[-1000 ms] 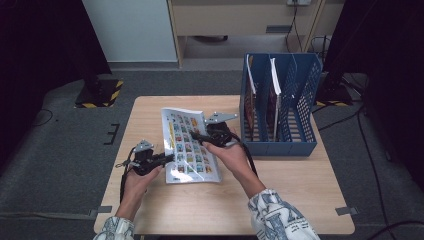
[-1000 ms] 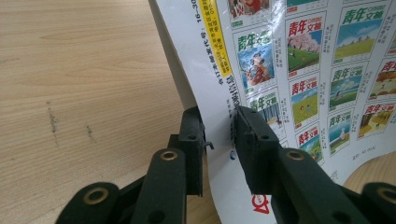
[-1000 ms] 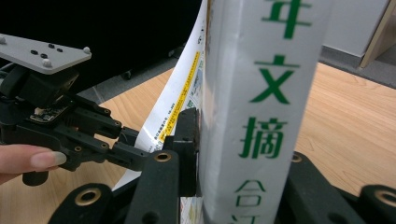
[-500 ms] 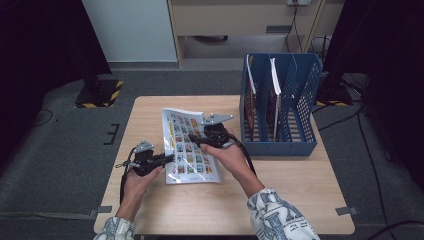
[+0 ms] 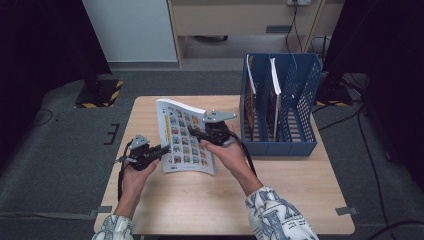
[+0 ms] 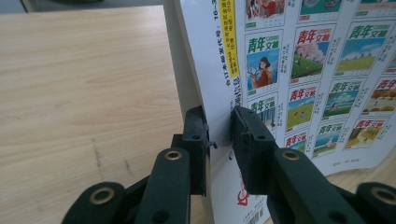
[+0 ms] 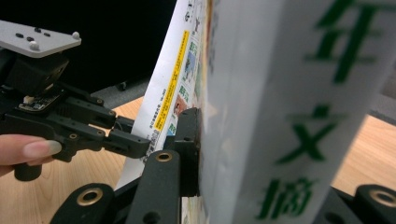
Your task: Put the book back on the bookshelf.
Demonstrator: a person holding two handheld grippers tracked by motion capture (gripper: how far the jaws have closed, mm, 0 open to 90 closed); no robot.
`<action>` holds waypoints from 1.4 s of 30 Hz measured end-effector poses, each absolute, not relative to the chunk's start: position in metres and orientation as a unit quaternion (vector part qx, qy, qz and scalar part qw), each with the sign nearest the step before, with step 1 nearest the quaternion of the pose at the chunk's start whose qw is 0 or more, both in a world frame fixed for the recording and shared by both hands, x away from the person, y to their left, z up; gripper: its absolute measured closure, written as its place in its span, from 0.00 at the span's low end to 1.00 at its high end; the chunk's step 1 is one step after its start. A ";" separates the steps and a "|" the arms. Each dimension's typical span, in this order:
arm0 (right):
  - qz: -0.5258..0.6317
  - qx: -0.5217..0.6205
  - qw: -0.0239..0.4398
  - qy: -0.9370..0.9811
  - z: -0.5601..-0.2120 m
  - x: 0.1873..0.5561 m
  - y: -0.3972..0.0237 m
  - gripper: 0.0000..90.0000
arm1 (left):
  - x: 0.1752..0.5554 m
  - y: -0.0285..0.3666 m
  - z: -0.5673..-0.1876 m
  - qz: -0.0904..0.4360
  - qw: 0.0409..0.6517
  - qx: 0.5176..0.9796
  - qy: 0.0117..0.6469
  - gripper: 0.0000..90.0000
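Observation:
A magazine (image 5: 184, 136) with a grid of small colour covers is held tilted above the wooden table (image 5: 280, 200). My left gripper (image 5: 161, 149) is shut on its near left edge; in the left gripper view (image 6: 219, 133) the white margin (image 6: 210, 70) runs down between the pads, and the jaws have just been closing on it. My right gripper (image 5: 194, 133) is shut on the right edge, its jaws also just closing. In the right gripper view (image 7: 224, 140) one pad presses the printed cover (image 7: 177, 79) and the blurred magazine hides the other jaw. The left gripper (image 7: 126, 137) shows beyond.
A blue mesh file rack (image 5: 300, 100) stands at the table's right, with thin books upright in its left and middle compartments. A pale cabinet (image 5: 130, 30) stands on the grey floor behind the table. Bare wood lies in front of the hands.
The magazine has shifted a little up and to the left, its far edge standing higher. Both hands have stayed nearly where they were.

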State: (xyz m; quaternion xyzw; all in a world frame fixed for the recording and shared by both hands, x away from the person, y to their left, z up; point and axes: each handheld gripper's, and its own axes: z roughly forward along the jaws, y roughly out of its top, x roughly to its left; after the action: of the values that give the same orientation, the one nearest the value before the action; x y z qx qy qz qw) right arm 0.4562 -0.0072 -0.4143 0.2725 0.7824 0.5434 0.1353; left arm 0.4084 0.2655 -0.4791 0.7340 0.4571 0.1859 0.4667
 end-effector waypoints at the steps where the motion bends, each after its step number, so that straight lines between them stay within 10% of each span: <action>1: 0.545 0.271 0.136 0.782 -0.414 0.456 -0.007 0.81 | 0.408 0.266 -0.477 0.196 0.461 0.738 0.451 0.83; 42: 0.588 0.202 0.135 0.771 -0.426 0.444 -0.015 0.81 | 0.417 0.265 -0.501 0.197 0.427 0.777 0.418 0.68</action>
State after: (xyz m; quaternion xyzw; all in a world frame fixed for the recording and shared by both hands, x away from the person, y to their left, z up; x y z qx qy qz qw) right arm 0.4443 -0.0146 -0.4257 0.2022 0.7713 0.5881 0.1354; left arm 0.4166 0.2645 -0.5011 0.7774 0.4179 0.1967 0.4271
